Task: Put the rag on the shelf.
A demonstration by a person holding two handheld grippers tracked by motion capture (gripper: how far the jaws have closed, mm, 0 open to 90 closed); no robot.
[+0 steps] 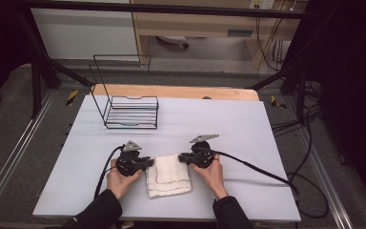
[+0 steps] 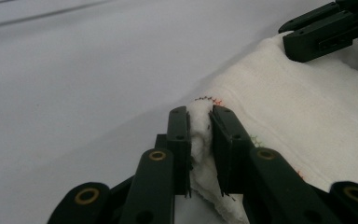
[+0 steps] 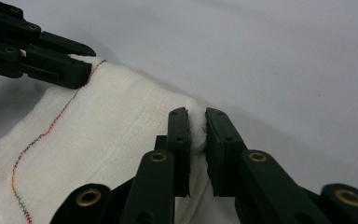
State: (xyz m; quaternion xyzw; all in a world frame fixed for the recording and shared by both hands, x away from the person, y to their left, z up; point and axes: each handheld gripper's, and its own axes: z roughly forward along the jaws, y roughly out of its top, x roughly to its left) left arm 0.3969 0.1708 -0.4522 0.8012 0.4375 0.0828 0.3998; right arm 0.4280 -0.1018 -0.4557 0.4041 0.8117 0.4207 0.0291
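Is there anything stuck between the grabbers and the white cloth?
No. Each gripper already pinches a far corner of the cloth: the left gripper has a fold of it squeezed in its jaws, and so does the right gripper. Nothing visible sits between pads and fabric.

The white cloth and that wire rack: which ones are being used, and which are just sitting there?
Being used:
white cloth
left gripper, pinching one far corner
right gripper, pinching the other far corner

Just sitting there:
wire rack, apart from the cloth at the table's far side
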